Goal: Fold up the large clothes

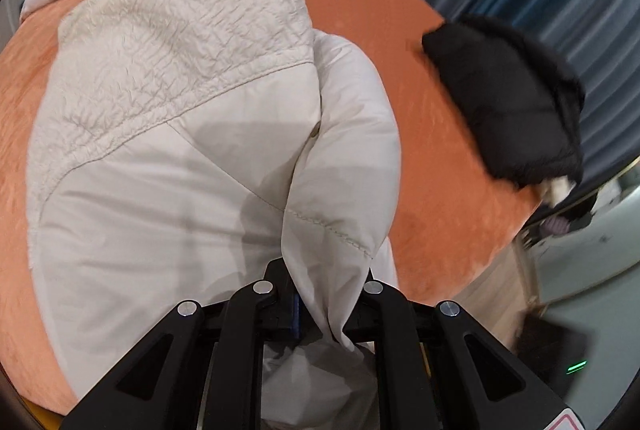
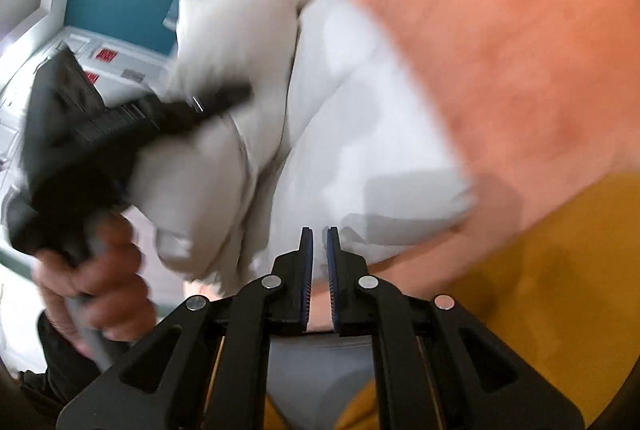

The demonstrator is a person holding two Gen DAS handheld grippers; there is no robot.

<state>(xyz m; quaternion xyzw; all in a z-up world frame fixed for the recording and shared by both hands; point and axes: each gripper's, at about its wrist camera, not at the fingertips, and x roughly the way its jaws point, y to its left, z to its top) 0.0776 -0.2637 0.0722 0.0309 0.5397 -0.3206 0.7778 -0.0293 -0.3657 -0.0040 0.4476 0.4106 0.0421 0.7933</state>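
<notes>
Cream padded coat (image 1: 168, 150) spread on the orange bed (image 1: 432, 190), left hand-held gripper (image 1: 326, 294) clenched on its sleeve, right hand-held gripper (image 2: 319, 270) nearly closed, empty, black jacket (image 1: 508, 102) beside the coat.

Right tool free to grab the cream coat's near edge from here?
Probably yes. The right tool holds nothing, its fingers nearly together, and the cream coat lies just ahead on the orange bed with nothing between. The left tool grips another fold off to the side. It must open first.
</notes>
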